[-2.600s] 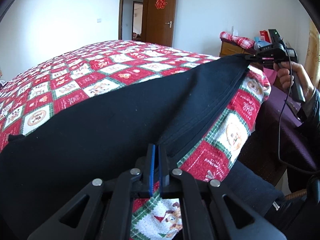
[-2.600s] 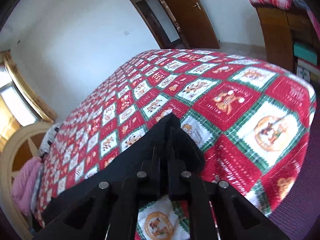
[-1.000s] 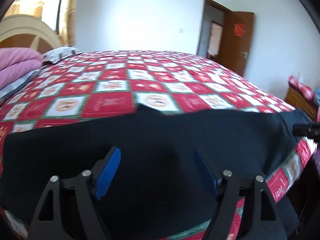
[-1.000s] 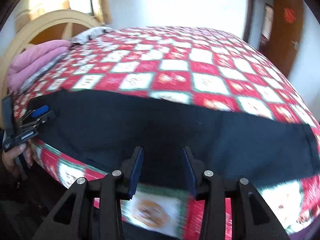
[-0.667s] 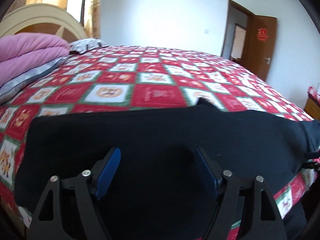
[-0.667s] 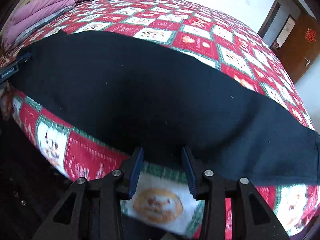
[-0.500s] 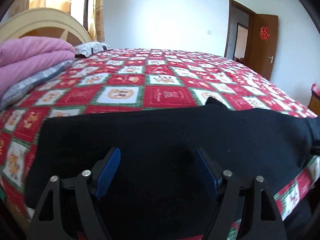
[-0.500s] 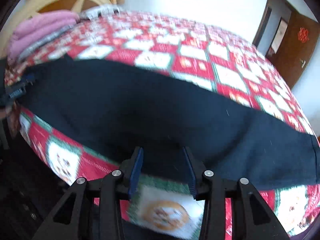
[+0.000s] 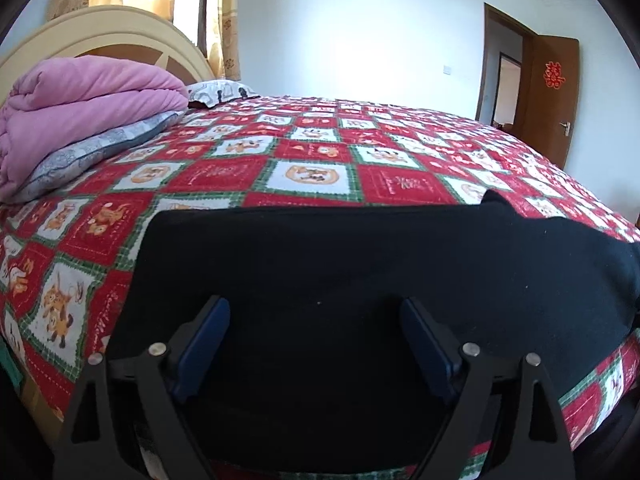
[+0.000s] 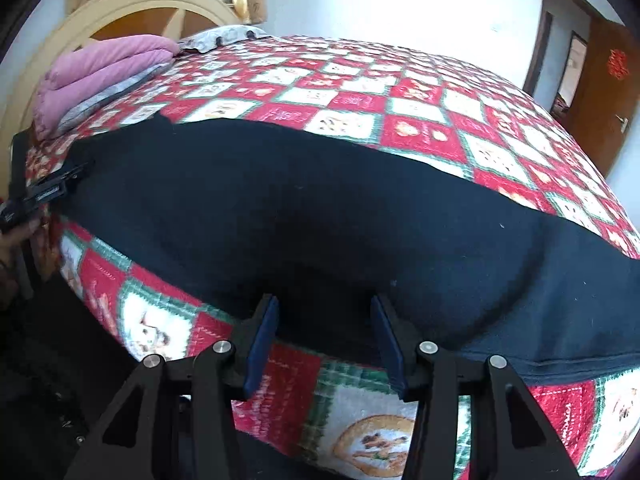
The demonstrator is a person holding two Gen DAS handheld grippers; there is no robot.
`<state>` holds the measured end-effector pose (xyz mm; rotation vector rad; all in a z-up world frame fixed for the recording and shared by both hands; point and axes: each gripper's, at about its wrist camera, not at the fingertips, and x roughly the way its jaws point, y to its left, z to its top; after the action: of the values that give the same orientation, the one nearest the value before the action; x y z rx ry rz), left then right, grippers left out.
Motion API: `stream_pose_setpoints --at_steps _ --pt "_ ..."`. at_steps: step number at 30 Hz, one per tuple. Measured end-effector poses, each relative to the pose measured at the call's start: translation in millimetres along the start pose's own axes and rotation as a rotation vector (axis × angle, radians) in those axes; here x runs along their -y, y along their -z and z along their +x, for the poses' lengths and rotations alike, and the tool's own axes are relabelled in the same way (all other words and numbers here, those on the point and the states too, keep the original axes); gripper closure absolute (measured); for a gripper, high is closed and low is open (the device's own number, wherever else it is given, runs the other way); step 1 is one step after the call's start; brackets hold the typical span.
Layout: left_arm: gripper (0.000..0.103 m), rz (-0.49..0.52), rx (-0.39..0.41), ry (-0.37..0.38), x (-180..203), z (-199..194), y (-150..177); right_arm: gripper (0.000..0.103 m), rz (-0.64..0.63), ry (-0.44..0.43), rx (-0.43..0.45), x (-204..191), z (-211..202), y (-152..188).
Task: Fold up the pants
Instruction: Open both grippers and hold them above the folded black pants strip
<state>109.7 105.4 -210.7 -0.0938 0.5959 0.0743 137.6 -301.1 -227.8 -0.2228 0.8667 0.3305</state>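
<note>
Nearest to me, my right gripper point(image 10: 325, 334) hangs just over the near hem of the black pants point(image 10: 320, 216), its jaws part-way apart and opening, with nothing pinched between the blue pads point(image 10: 262, 338); the cloth's edge lies under them, right where the bedspread point(image 10: 420, 128) rolls over the side of the bed. My left gripper point(image 9: 316, 346) sits over the same garment nearer the headboard end, its jaws spread wide and opening too, holding nothing. The pants lie flat in one long dark band along the near side of the bed, already doubled lengthwise as far as I can judge. To do this step well I would take both pads down onto the near hem, catch every layer rather than the top one alone, and keep clear of the bedspread so it does not lift with the cloth. Farther off, a small peak point(image 9: 494, 200) stands up on the far edge, worth smoothing. Beyond lie the pink quilt point(image 9: 80, 100) and the headboard point(image 9: 120, 30).
</note>
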Motion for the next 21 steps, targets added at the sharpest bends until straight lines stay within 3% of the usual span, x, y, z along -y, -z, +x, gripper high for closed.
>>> stream_pose_setpoints --at_steps 2,6,8,10,13,16,21 --pt "0.013 -0.006 0.000 0.004 -1 -2 -1 0.050 0.008 0.006 -0.051 3 15 1" --pt "0.012 -0.036 0.016 -0.025 -6 -10 -7 0.049 0.031 -0.001 0.011 7 -5 -3" --pt "0.005 -0.050 0.025 -0.052 -12 -11 -7 0.049 0.070 0.022 0.039 15 -11 -2" --pt "0.000 -0.067 0.013 -0.101 -21 -6 -4 0.049 0.110 0.058 0.036 26 -5 -1" --pt "0.000 -0.064 0.019 -0.111 -28 -3 1 0.049 0.098 0.069 0.004 33 7 0" --pt "0.000 -0.069 0.016 -0.117 -28 -3 -1 0.049 0.063 0.106 0.027 28 -2 -2" --pt "0.000 -0.107 0.040 -0.146 -38 -9 -1 0.049 0.180 0.142 0.112 63 -31 -6"
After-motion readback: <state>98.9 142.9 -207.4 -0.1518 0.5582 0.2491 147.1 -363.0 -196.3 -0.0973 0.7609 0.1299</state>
